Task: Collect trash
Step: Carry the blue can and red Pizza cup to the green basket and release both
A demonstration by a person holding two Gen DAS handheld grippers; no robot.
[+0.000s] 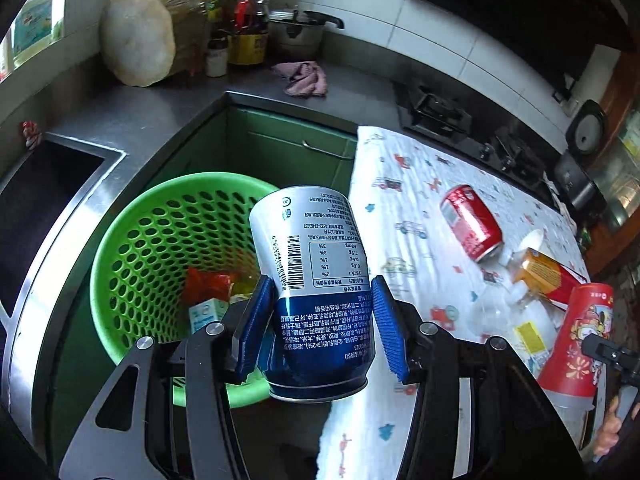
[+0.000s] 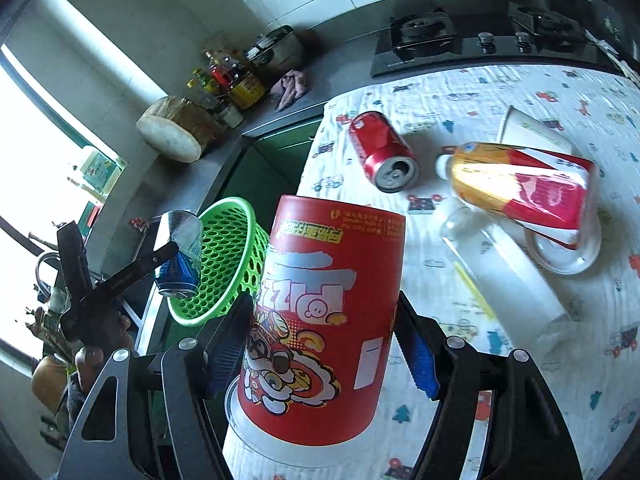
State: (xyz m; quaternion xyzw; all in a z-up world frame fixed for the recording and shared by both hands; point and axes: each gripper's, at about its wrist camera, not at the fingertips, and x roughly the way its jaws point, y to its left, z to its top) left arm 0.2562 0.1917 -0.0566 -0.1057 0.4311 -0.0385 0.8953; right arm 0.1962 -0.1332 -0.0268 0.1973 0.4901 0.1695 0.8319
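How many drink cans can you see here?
2. A blue and silver can is held in the left gripper beside the green basket; a red can lies on the patterned cloth. More may be hidden inside the basket.

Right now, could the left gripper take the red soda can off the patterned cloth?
Probably not: the left gripper has its jaws shut on a blue and silver can beside the green basket. The red soda can lies unobstructed on the cloth.

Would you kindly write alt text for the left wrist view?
The left gripper grips a blue and silver can over a green perforated basket holding wrappers. Right, a red can lies on a patterned tablecloth.
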